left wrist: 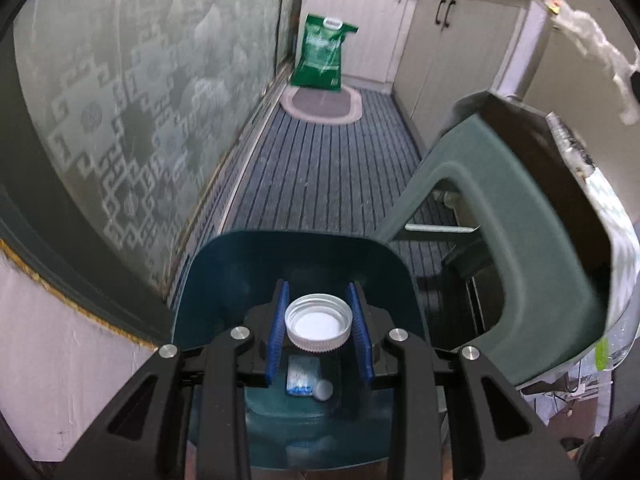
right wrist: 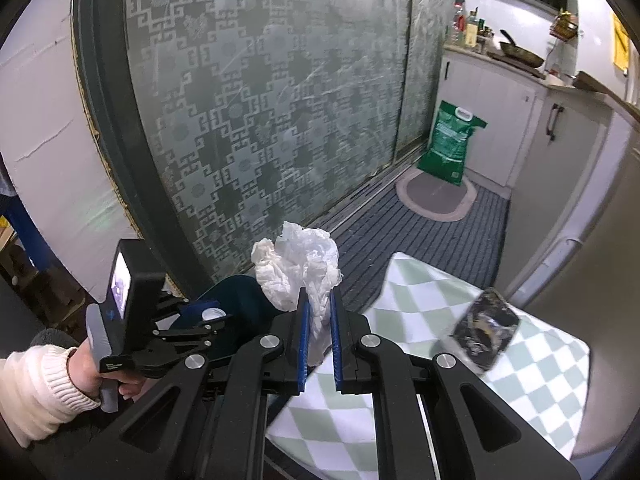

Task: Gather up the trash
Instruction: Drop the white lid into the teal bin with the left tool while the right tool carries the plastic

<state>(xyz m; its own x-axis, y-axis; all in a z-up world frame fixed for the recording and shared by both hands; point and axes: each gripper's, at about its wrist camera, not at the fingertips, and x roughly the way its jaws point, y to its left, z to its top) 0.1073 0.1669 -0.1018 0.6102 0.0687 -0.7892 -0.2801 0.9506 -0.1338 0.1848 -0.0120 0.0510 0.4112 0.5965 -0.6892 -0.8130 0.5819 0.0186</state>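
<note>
My left gripper (left wrist: 318, 289) is shut on a white ribbed bottle cap (left wrist: 319, 322), its blue pads (left wrist: 280, 332) pressing both sides. Directly below the cap stands a dark teal bin (left wrist: 288, 240) with a blue wrapper (left wrist: 300, 380) and a small white round piece (left wrist: 323, 390) inside. My right gripper (right wrist: 319, 294) is shut on a crumpled white tissue (right wrist: 296, 264), held above the edge of a checked cloth (right wrist: 440, 340). In the right wrist view the left gripper (right wrist: 208, 320) and the person's hand (right wrist: 86, 368) are at lower left, over the bin (right wrist: 240, 292). The tissue (left wrist: 600, 52) also shows at the left view's upper right.
A green plastic stool (left wrist: 540, 240) under the checked cloth stands right beside the bin. A dark flat item (right wrist: 486, 330) lies on the cloth. A patterned glass sliding door (right wrist: 260, 100) runs along the left. Down the striped floor are an oval mat (left wrist: 320, 104), a green bag (left wrist: 322, 54) and white cabinets (left wrist: 460, 40).
</note>
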